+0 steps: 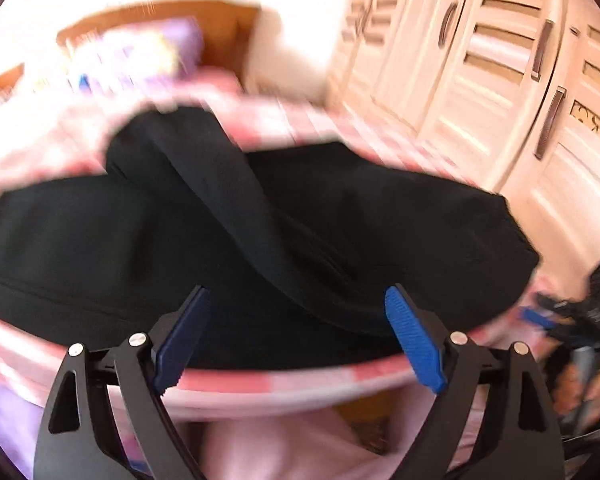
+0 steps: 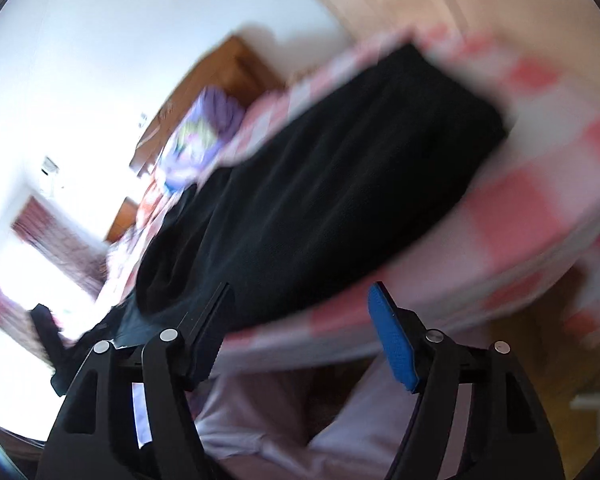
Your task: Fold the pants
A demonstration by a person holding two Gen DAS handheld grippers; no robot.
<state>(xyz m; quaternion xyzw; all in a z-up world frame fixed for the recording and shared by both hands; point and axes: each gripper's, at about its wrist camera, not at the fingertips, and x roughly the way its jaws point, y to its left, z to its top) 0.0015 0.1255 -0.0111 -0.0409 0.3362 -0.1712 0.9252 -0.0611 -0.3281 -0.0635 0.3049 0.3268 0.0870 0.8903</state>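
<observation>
Black pants (image 1: 260, 236) lie across a bed with a pink and white checked cover (image 1: 292, 380), one leg draped diagonally over the rest. My left gripper (image 1: 298, 300) is open and empty, hovering just above the near edge of the pants. In the right wrist view the pants (image 2: 320, 208) stretch away along the checked cover (image 2: 512, 216). My right gripper (image 2: 300, 296) is open and empty, at the near edge of the pants. The other gripper shows at the right of the left wrist view (image 1: 572, 312). Both views are motion blurred.
A purple patterned pillow (image 1: 140, 52) and a wooden headboard (image 1: 224, 36) are at the far end of the bed. Cream wardrobe doors (image 1: 500, 72) stand on the right. The bed's front edge is just below both grippers.
</observation>
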